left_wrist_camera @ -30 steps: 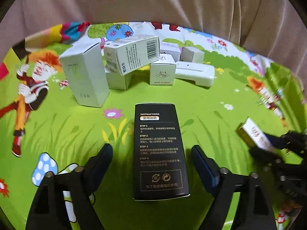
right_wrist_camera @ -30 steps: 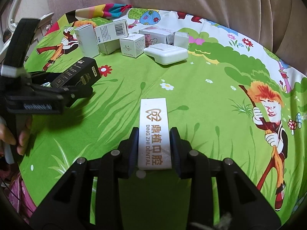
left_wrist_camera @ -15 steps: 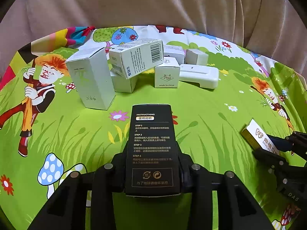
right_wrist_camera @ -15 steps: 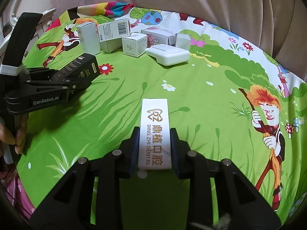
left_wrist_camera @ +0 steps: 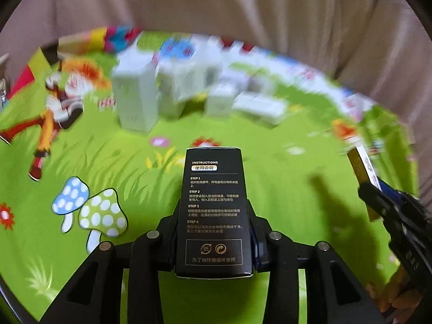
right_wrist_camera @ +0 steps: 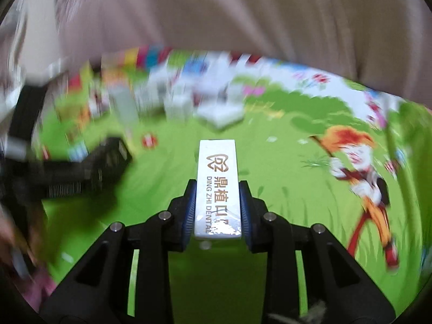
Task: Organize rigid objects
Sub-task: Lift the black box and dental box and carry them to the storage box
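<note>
My left gripper (left_wrist_camera: 213, 226) is shut on a black box (left_wrist_camera: 213, 205) printed with instructions and holds it above the green cartoon mat (left_wrist_camera: 135, 175). My right gripper (right_wrist_camera: 217, 202) is shut on a white dental box (right_wrist_camera: 218, 183) and holds it above the mat too. The right gripper with its white box (left_wrist_camera: 364, 167) shows at the right edge of the left wrist view. The left gripper with the black box (right_wrist_camera: 108, 159) shows blurred at the left of the right wrist view. A cluster of white boxes (left_wrist_camera: 175, 91) stands at the far side of the mat, blurred.
A tall white box (left_wrist_camera: 135, 100) stands at the left of the cluster and a flat white box (left_wrist_camera: 259, 106) lies at its right. A beige curtain (left_wrist_camera: 243, 13) hangs behind the mat. A hand (right_wrist_camera: 10, 232) shows at the left edge.
My left gripper closed on the black box and lifted it off the mat. Both grippers have risen with their boxes; the views are now motion-blurred.
</note>
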